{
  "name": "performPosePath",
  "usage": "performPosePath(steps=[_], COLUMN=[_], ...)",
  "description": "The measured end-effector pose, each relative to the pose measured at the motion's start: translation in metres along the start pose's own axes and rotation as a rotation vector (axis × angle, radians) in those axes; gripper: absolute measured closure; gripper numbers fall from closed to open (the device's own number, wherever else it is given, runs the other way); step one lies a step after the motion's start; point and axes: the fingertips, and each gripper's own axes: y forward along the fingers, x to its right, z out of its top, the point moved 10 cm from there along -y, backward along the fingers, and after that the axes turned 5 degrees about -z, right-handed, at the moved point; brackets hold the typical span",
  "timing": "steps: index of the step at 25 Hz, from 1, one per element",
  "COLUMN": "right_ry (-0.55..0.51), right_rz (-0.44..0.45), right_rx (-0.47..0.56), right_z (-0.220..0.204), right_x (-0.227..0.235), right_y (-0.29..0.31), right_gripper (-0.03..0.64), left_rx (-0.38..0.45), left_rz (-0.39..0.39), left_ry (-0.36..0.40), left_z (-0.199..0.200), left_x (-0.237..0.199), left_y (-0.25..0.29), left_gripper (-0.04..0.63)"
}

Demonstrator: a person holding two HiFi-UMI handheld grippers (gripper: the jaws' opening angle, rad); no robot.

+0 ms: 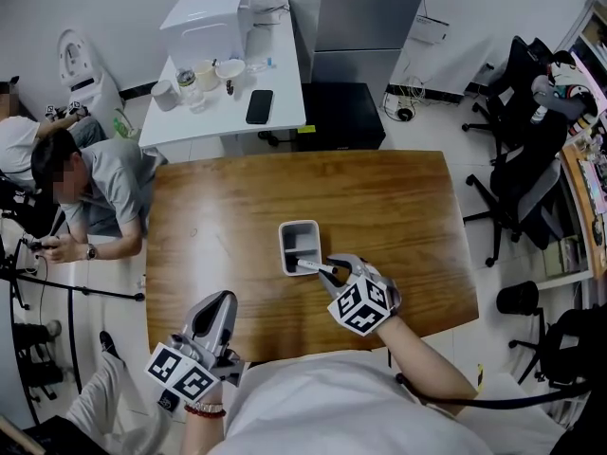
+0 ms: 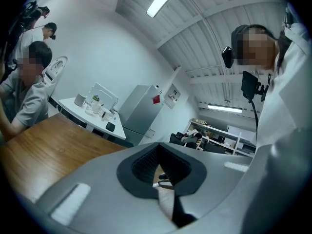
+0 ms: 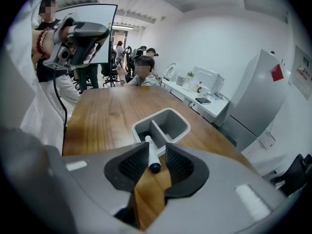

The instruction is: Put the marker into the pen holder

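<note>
A grey two-compartment pen holder (image 1: 285, 250) (image 3: 170, 112) stands in the middle of the wooden table (image 1: 398, 207). A white marker (image 1: 311, 266) (image 3: 150, 152) with a dark cap leans with its far end on the holder's near rim. Its capped end lies between the jaws of my right gripper (image 1: 327, 273) (image 3: 157, 147). Those jaws stand apart, with a gap beside the marker, so this gripper is open. My left gripper (image 1: 216, 301) (image 2: 157, 147) is held over the table's near left edge, away from the holder, shut on nothing.
A person (image 1: 95, 192) sits at the table's left side. Behind stands a white side table (image 1: 285, 112) with a white box, cups and a phone (image 1: 259, 105). Office chairs (image 1: 522, 188) and a black bin (image 1: 517, 299) stand to the right.
</note>
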Motion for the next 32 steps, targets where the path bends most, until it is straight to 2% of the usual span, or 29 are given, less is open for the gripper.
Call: performPosePath(steps=[4, 9, 15, 17, 20, 25, 32], right_ry=[0.057, 0.292, 0.44, 0.448, 0.406, 0.384, 0.47], right_rz=[-0.054, -0.032, -0.141, -0.149, -0.145, -0.153, -0.213], right_rx=[0.017, 0.121, 0.136, 0.159, 0.203, 0.302, 0.303], right_z=[-0.002, -0.008, -0.029, -0.029, -0.019, -0.003, -0.066], right_x=[0.001, -0.002, -0.023, -0.032, -0.041, -0.049, -0.068], right_y=[-0.011, -0.033, -0.059, -0.065, -0.076, -0.103, -0.168], right_gripper=[0.525, 0.537, 0.545, 0.548, 0.557, 0.565, 0.581], left_rx=[-0.002, -0.061, -0.111, -0.112, -0.104, -0.108, -0.085], left_rz=[0.001, -0.021, -0.072, -0.083, -0.096, -0.041, -0.059], left_ry=[-0.004, 0.032, 0.018, 0.049, 0.117, 0.106, 0.113], left_z=[0.001, 0.0, -0.009, -0.007, -0.003, -0.012, -0.031], left_x=[-0.006, -0.011, -0.023, -0.02, -0.008, 0.006, 0.057], left_y=[-0.008, -0.018, -0.023, -0.026, -0.034, -0.055, -0.067], left_gripper=[0.595, 0.595, 0.595, 0.595, 0.595, 0.594, 0.594])
